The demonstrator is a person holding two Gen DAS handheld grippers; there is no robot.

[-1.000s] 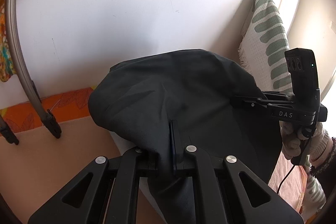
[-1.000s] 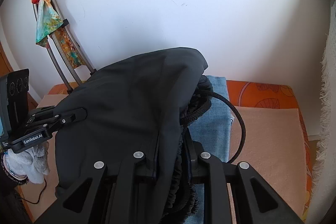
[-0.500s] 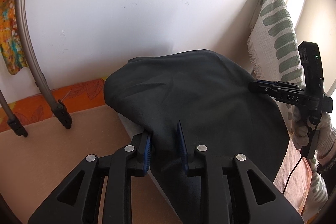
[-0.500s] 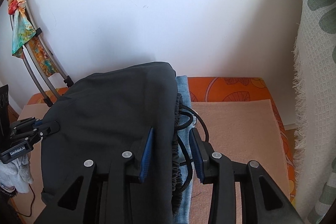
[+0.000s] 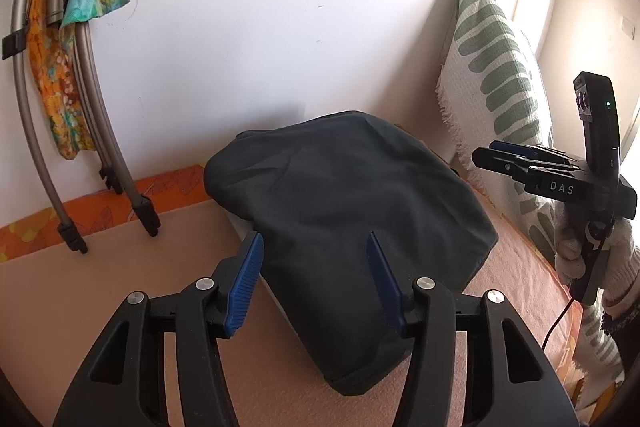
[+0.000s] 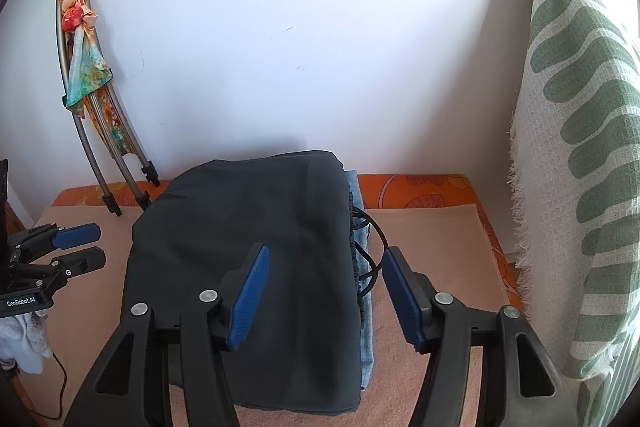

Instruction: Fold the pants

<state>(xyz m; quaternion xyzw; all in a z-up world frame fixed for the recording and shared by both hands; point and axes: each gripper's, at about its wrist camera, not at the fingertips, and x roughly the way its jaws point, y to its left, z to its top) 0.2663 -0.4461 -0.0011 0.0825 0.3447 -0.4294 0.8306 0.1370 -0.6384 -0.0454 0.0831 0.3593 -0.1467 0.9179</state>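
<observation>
Both jaws have just been opening: left gripper (image 5: pixel 314 277) and right gripper (image 6: pixel 324 297) released, hovering above the folded pants (image 6: pixel 248 259).

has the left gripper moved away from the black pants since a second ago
Yes. The left gripper, its jaws just opened, has let go of the black pants and pulled back and up; the rack legs by the wall now sit farther off.

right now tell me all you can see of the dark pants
The dark pants are a charcoal, smooth woven fabric, folded into a rough rectangle. They lie on folded jeans on the peach cover. A gathered waistband and a black drawstring show at the right edge. Nothing grips them: both grippers are open above them.
</observation>
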